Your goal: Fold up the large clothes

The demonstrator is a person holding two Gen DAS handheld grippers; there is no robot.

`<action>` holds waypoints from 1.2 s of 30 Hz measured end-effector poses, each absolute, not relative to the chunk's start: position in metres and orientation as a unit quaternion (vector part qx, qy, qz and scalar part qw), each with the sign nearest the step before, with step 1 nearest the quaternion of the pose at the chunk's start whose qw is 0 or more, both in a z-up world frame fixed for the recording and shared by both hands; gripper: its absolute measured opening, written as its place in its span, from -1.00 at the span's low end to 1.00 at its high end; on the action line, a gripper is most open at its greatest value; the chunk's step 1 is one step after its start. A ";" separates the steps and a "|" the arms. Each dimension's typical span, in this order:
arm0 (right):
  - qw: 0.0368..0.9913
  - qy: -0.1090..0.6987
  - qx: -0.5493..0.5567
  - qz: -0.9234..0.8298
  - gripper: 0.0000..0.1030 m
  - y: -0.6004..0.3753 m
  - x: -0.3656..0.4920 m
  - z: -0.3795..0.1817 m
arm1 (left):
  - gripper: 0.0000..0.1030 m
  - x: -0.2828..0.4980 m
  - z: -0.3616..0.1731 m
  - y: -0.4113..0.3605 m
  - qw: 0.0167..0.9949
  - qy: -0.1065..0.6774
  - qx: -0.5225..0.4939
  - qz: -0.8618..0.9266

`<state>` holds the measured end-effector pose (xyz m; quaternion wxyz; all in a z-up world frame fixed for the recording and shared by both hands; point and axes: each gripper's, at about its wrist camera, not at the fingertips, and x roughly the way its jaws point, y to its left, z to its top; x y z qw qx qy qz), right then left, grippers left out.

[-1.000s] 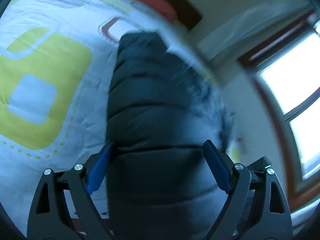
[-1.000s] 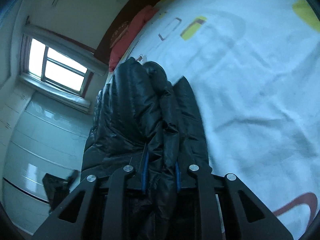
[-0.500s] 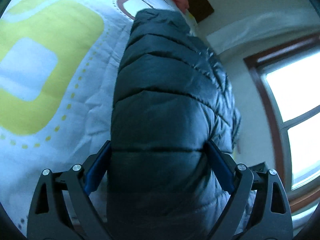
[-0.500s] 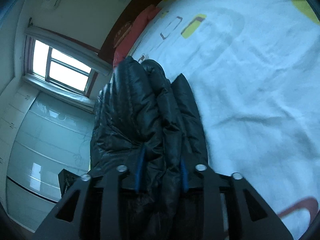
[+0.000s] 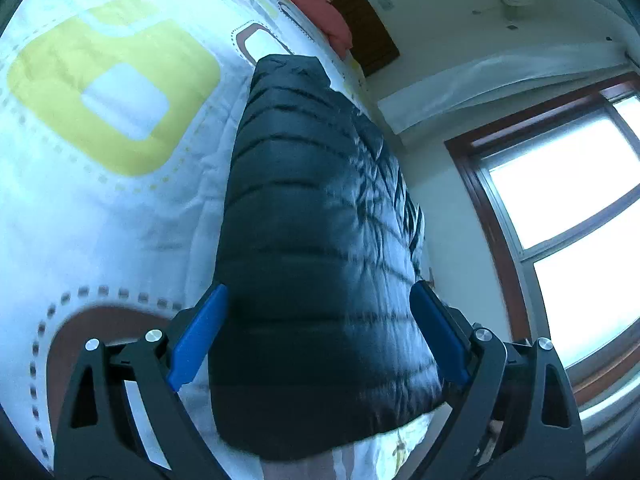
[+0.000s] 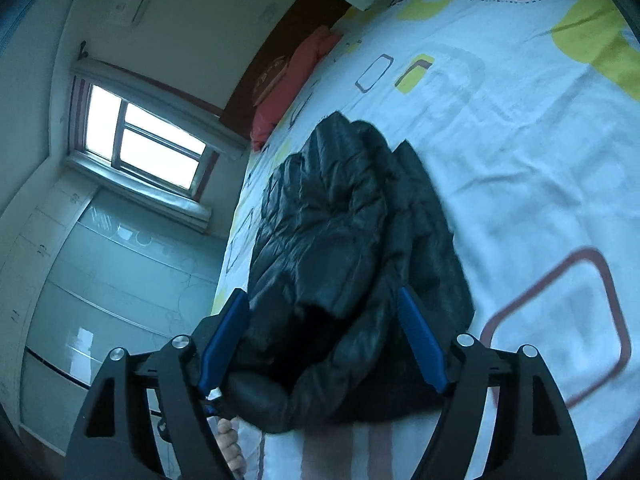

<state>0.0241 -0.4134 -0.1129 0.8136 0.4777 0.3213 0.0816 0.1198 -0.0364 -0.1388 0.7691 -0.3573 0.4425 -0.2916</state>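
Observation:
A black quilted puffer jacket lies folded on the patterned bed sheet. My left gripper is open, its blue pads spread to either side of the jacket's near end, not pinching it. In the right wrist view the jacket shows as a rumpled, layered bundle on the sheet. My right gripper is open too, its blue pads wide apart on both sides of the jacket's near edge.
Red pillows and a dark wooden headboard stand at the far end of the bed. A window and wall lie to one side; glossy wardrobe doors show in the right wrist view.
My right gripper, shut on the jacket a second ago, has opened and let it go. Both grippers have drawn back a little, and the jacket now rests on the bed.

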 end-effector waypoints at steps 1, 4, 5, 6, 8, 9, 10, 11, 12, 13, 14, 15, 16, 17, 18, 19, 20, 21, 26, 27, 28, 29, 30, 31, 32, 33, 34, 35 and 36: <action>0.812 0.320 0.481 0.083 0.46 -0.413 0.020 -0.113 | 0.77 0.118 -0.139 -0.039 0.769 0.443 -0.357 -0.291; 0.808 0.321 0.488 0.083 0.47 -0.410 0.009 -0.112 | 0.77 0.110 -0.143 -0.041 0.773 0.446 -0.347 -0.288; 0.808 0.321 0.487 0.085 0.47 -0.410 0.007 -0.111 | 0.78 0.111 -0.144 -0.042 0.774 0.447 -0.344 -0.287; 0.809 0.321 0.485 0.086 0.47 -0.409 0.005 -0.109 | 0.78 0.111 -0.146 -0.044 0.775 0.449 -0.342 -0.284; 0.808 0.323 0.485 0.090 0.49 -0.408 0.004 -0.107 | 0.78 0.111 -0.148 -0.044 0.774 0.451 -0.344 -0.282; 0.806 0.324 0.486 0.094 0.51 -0.406 0.004 -0.107 | 0.78 0.112 -0.148 -0.044 0.772 0.452 -0.346 -0.282; 0.804 0.328 0.487 0.098 0.55 -0.405 0.004 -0.107 | 0.78 0.111 -0.148 -0.044 0.773 0.451 -0.346 -0.282; 0.803 0.330 0.486 0.098 0.56 -0.404 0.004 -0.108 | 0.78 0.112 -0.149 -0.045 0.774 0.451 -0.344 -0.282; 0.804 0.333 0.482 0.098 0.56 -0.402 0.005 -0.109 | 0.78 0.111 -0.149 -0.045 0.775 0.450 -0.342 -0.281; 0.806 0.337 0.477 0.095 0.56 -0.400 0.007 -0.111 | 0.79 0.111 -0.150 -0.046 0.776 0.449 -0.342 -0.281; 0.810 0.338 0.471 0.084 0.56 -0.399 0.008 -0.113 | 0.79 0.111 -0.151 -0.046 0.776 0.449 -0.344 -0.280; 0.816 0.339 0.462 0.074 0.56 -0.399 0.008 -0.115 | 0.79 0.110 -0.152 -0.046 0.775 0.449 -0.346 -0.279; 0.823 0.346 0.446 0.063 0.56 -0.398 0.010 -0.117 | 0.79 0.111 -0.153 -0.046 0.772 0.451 -0.349 -0.280; 0.828 0.352 0.434 0.050 0.43 -0.398 0.009 -0.120 | 0.79 0.111 -0.154 -0.046 0.772 0.451 -0.350 -0.279; 0.830 0.360 0.424 0.037 0.26 -0.398 0.009 -0.123 | 0.79 0.111 -0.154 -0.047 0.772 0.453 -0.350 -0.277; 0.828 0.366 0.423 0.030 -0.09 -0.399 0.010 -0.129 | 0.78 0.112 -0.156 -0.048 0.771 0.457 -0.348 -0.275; 0.820 0.372 0.433 0.026 -0.21 -0.403 0.010 -0.139 | 0.71 0.114 -0.158 -0.050 0.771 0.462 -0.345 -0.271; 0.816 0.376 0.439 0.026 -0.27 -0.405 0.011 -0.146 | 0.68 0.114 -0.159 -0.052 0.772 0.465 -0.342 -0.267; 0.795 0.382 0.470 0.030 -0.38 -0.413 0.015 -0.188 | 0.42 0.116 -0.163 -0.066 0.790 0.473 -0.294 -0.256; 0.793 0.381 0.474 0.031 -0.41 -0.414 0.016 -0.192 | 0.40 0.118 -0.165 -0.068 0.792 0.476 -0.285 -0.254; 0.792 0.380 0.477 0.034 -0.42 -0.414 0.017 -0.197 | 0.38 0.119 -0.167 -0.068 0.791 0.478 -0.284 -0.254; 0.792 0.379 0.477 0.036 -0.43 -0.415 0.018 -0.201 | 0.37 0.122 -0.171 -0.069 0.789 0.482 -0.284 -0.254; 0.791 0.377 0.480 0.037 -0.44 -0.415 0.018 -0.204 | 0.37 0.124 -0.175 -0.069 0.787 0.486 -0.283 -0.255; 0.788 0.375 0.487 0.040 -0.45 -0.417 0.017 -0.207 | 0.36 0.126 -0.177 -0.070 0.788 0.487 -0.278 -0.255; 0.787 0.373 0.490 0.041 -0.45 -0.417 0.016 -0.210 | 0.36 0.126 -0.177 -0.071 0.789 0.487 -0.273 -0.254; 0.785 0.370 0.495 0.042 -0.45 -0.418 0.015 -0.211 | 0.36 0.126 -0.177 -0.072 0.791 0.488 -0.270 -0.253; 0.784 0.368 0.498 0.042 -0.45 -0.418 0.015 -0.211 | 0.36 0.126 -0.176 -0.072 0.792 0.488 -0.266 -0.252; 0.784 0.366 0.500 0.044 -0.45 -0.419 0.014 -0.210 | 0.36 0.126 -0.175 -0.072 0.792 0.488 -0.265 -0.253; 0.783 0.365 0.501 0.046 -0.44 -0.419 0.013 -0.210 | 0.37 0.126 -0.174 -0.072 0.792 0.487 -0.266 -0.256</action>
